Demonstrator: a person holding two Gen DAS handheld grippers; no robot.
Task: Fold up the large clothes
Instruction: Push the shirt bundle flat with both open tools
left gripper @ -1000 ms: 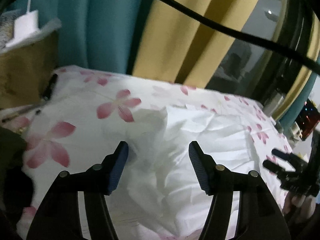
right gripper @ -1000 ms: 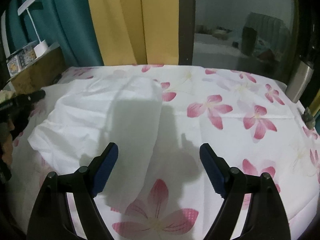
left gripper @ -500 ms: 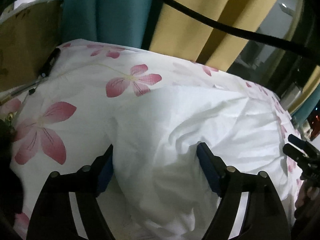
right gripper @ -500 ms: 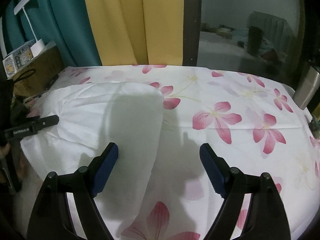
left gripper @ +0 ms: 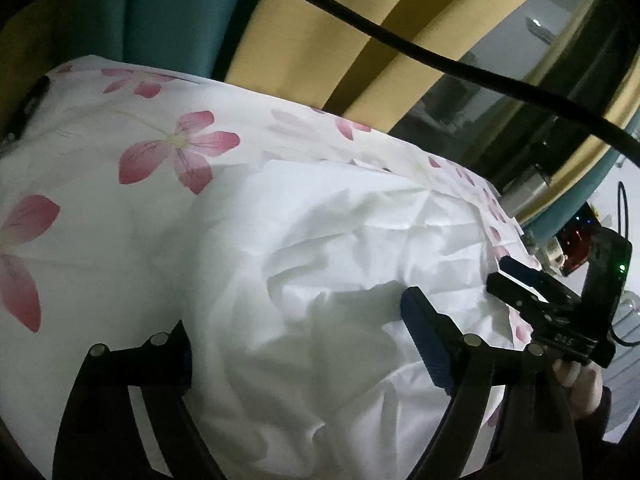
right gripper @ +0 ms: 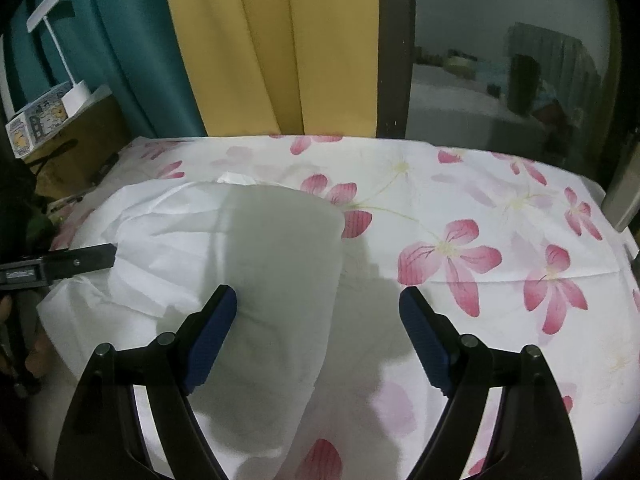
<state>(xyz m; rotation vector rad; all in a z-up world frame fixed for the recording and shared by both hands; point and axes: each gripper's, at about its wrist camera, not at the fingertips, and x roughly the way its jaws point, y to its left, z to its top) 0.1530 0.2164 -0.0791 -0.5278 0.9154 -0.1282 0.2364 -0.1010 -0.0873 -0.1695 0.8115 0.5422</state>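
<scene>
Item: white garment [left gripper: 320, 264], crumpled, lying on the flower-print sheet [right gripper: 460, 216] of the bed, toward its left side. We hold the left hand-held gripper [left gripper: 296, 344] over it; its jaws have just been opening and stand wide, cloth bulging between them, pads not pressing. We hold the right hand-held gripper [right gripper: 318, 320] released above the garment's right edge, gripping nothing. Behind: yellow curtain [right gripper: 280, 48], teal curtain [right gripper: 120, 40], white lamp [right gripper: 60, 48].

place: a bedroom at home | signs: bed with pink flower sheet [right gripper: 460, 208] | yellow and teal curtains [right gripper: 280, 48] | small white lamp [right gripper: 60, 48]
</scene>
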